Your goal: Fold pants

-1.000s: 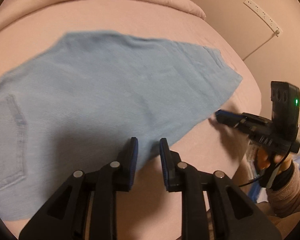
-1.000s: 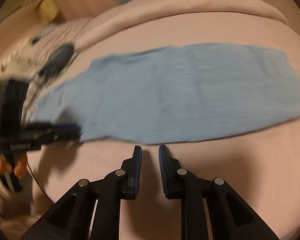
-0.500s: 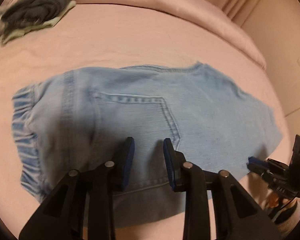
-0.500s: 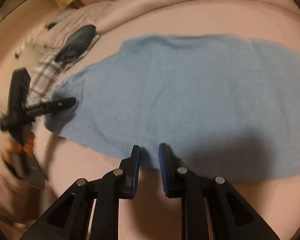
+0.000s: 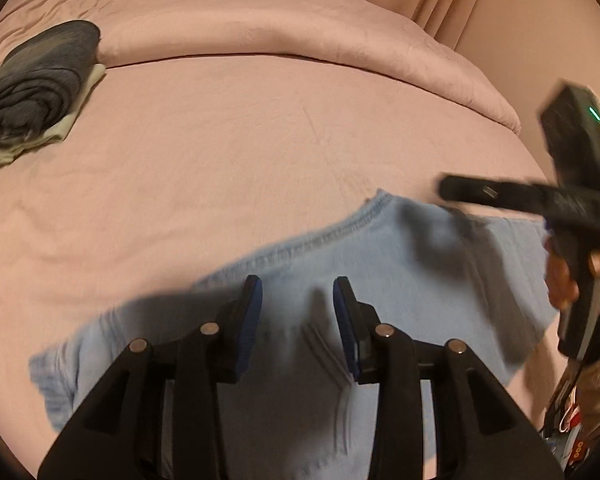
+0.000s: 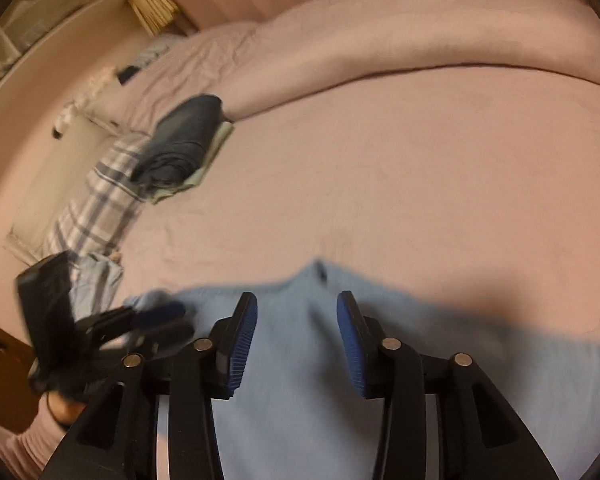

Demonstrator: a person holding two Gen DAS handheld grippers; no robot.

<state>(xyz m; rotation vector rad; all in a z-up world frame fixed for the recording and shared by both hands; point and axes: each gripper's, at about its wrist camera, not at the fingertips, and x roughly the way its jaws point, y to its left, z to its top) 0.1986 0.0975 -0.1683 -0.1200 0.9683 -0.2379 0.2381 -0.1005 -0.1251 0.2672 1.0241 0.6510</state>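
Observation:
Light blue denim pants [image 5: 380, 264] lie flat on the pink bed sheet [image 5: 260, 140], filling the lower part of both wrist views, with a stitched hem along their far edge. My left gripper [image 5: 298, 304] hovers over the pants, its jaws opening, with only cloth below the gap. My right gripper [image 6: 296, 312] is also above the pants [image 6: 420, 360], its jaws opening and nothing pinched. In the left wrist view the right gripper [image 5: 452, 192] reaches in from the right over the pants' edge. The left gripper [image 6: 178, 320] shows blurred at the lower left of the right wrist view.
A folded dark garment stack [image 5: 32, 92] on pale cloth sits at the far left of the bed. A rolled pink duvet [image 5: 300, 28] runs along the back. A plaid cloth [image 6: 96, 204] hangs at the bed's left edge. A hand [image 5: 560, 280] holds the right gripper.
Both grippers have swept across the pants, which now lie low in both views. Both pairs of jaws have widened. The right gripper has come much closer to the left one.

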